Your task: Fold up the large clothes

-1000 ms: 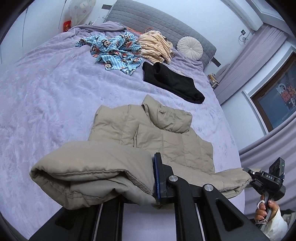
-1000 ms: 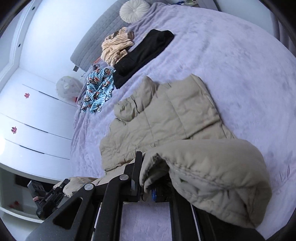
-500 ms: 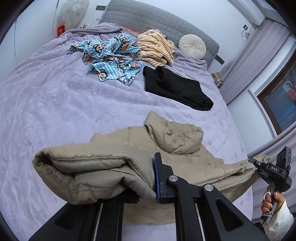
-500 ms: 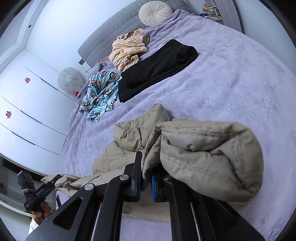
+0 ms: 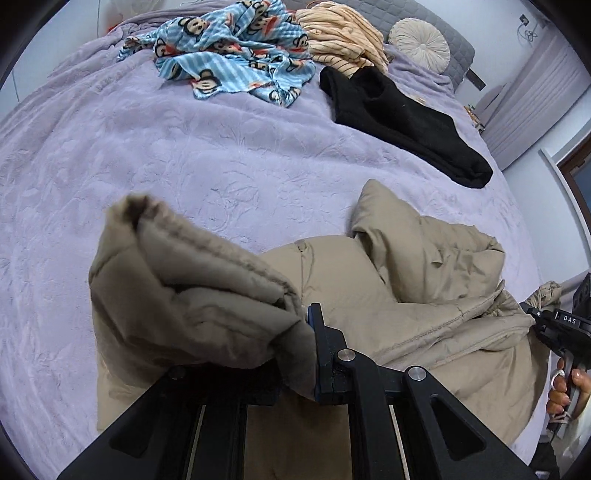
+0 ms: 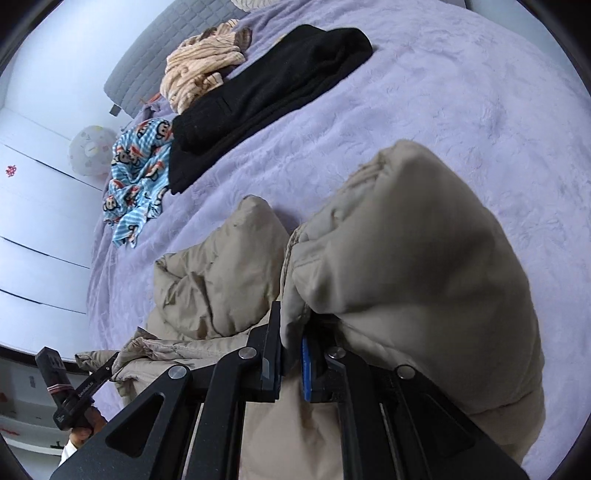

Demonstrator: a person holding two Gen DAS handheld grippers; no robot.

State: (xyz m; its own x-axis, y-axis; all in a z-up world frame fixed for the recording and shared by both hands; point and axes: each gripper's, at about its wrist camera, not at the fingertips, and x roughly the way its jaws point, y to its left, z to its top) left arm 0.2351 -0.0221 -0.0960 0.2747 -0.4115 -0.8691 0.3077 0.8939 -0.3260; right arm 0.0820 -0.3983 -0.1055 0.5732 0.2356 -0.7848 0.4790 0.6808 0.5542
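A beige puffer jacket (image 5: 417, 280) lies on the lilac bedspread (image 5: 184, 162), its lower half folded up over its body. My left gripper (image 5: 299, 343) is shut on one corner of the hem, which bulges out to the left. My right gripper (image 6: 291, 354) is shut on the other corner of the jacket (image 6: 406, 258), and a thick fold hides its right finger's tip. Each gripper shows in the other's view: the right gripper (image 5: 535, 317) at the far right, the left gripper (image 6: 110, 363) at the lower left. The jacket's collar (image 5: 402, 229) pokes out past the fold.
Further up the bed lie a folded black garment (image 5: 399, 114), a blue monkey-print cloth (image 5: 236, 48) and a peach striped garment (image 5: 343, 33). A round cream cushion (image 5: 419, 42) leans on the grey headboard. White cupboards (image 6: 33, 221) stand beside the bed.
Both grippers have carried the jacket's hem forward and down toward the collar. The fold now covers most of the jacket's body, which was laid out flat before.
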